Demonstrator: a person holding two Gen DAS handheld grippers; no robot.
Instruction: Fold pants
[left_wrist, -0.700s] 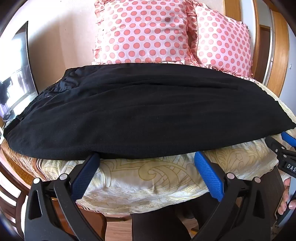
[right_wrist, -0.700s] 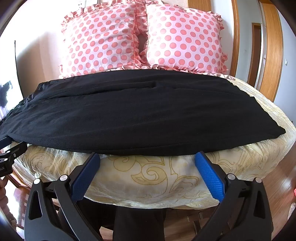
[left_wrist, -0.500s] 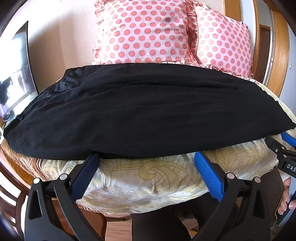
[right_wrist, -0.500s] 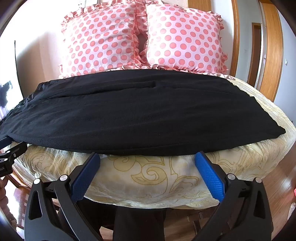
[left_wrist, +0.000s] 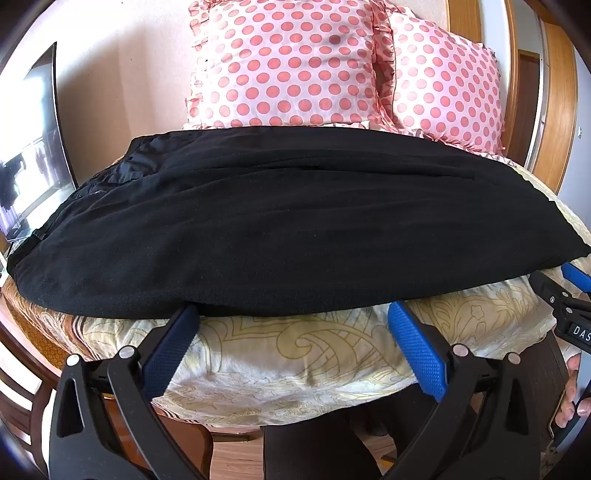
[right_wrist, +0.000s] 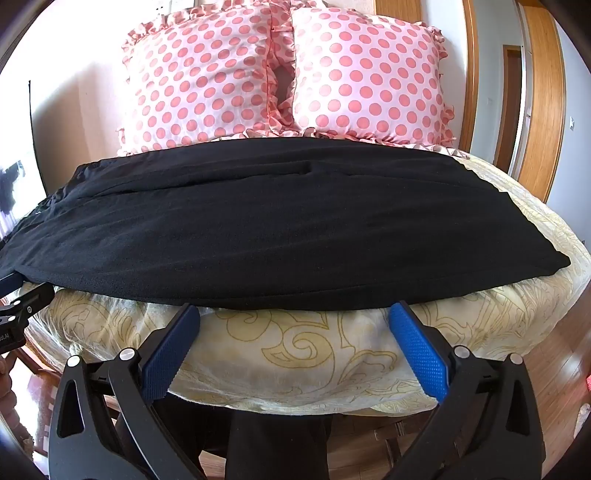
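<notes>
Black pants (left_wrist: 288, 221) lie flat and lengthwise across a cream patterned cloth (left_wrist: 295, 354), waistband at the left, leg ends at the right (right_wrist: 535, 266). My left gripper (left_wrist: 293, 317) is open just below the pants' near edge, nothing between its blue pads (left_wrist: 417, 350). My right gripper (right_wrist: 293, 317) is likewise open at the near edge of the pants (right_wrist: 280, 229), empty. In the left wrist view the right gripper's tip (left_wrist: 565, 295) shows at the right border, and the left gripper's black frame (right_wrist: 22, 302) appears at the left border of the right wrist view.
Two pink polka-dot pillows (right_wrist: 284, 74) stand behind the pants against the wall. A dark screen (left_wrist: 29, 147) is at the left. Wooden door frames (right_wrist: 539, 103) are at the right. A wooden chair (left_wrist: 22, 387) and wood floor (right_wrist: 561, 387) lie below the cloth's edge.
</notes>
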